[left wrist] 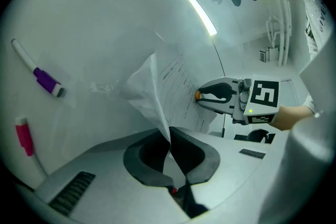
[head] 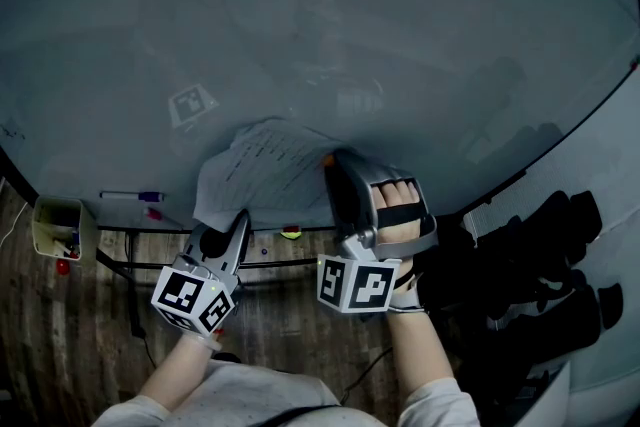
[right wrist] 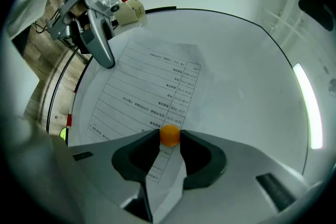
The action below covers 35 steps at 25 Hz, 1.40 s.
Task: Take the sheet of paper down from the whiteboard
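Sheet of paper [right wrist: 152, 93]: you get rows of small print in a ruled table, too fine and blurred to read.
Left cube [head: 195, 298], on your left tool [left wrist: 169, 140]: black-and-white square code markers, no letters or digits.
Right cube [head: 357, 284], on your right tool [right wrist: 169, 136]: the same kind of square markers.
Readable wording: none that you can make out.

Whiteboard [head: 400, 35]: paper sheet [head: 260, 170] near bottom edge, pinned w/ orange magnet [head: 327, 159], left part bulging off. Purple-cap marker [head: 135, 196] & pink marker [head: 153, 213] toward bottom-left corner.
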Tool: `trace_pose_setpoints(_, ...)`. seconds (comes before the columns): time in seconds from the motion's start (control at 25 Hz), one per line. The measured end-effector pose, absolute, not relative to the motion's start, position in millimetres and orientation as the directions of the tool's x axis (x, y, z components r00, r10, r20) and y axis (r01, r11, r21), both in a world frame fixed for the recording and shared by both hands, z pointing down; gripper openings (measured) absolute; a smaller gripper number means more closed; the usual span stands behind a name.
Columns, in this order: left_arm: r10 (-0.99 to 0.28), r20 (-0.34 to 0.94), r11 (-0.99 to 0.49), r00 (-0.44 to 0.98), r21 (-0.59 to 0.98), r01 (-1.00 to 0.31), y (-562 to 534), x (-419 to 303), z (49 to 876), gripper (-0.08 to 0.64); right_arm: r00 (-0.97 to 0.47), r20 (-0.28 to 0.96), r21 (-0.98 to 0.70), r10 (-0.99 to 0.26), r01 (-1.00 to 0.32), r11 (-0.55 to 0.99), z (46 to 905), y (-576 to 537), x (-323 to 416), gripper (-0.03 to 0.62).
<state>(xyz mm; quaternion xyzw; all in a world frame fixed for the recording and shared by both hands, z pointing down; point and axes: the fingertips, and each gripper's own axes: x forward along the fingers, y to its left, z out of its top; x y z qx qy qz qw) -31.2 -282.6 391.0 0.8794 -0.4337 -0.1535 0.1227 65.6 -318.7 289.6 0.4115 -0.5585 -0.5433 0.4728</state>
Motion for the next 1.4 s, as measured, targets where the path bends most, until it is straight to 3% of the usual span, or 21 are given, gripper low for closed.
trace_pose_setpoints(0.84,-0.818,-0.151,-0.57,0.555,0.348,-0.745,-278,-45,404,0.015,-0.195,0.054,0.999,-0.979,0.017,0.052,286,-323,71,0.132)
trace_pose_setpoints(1.4,-0.826,-0.154,-0.548,0.542,0.443,-0.71,-273,-57,423,0.015,-0.184,0.057,0.998,-0.981,-0.03,0.063,283,-324,72,0.133)
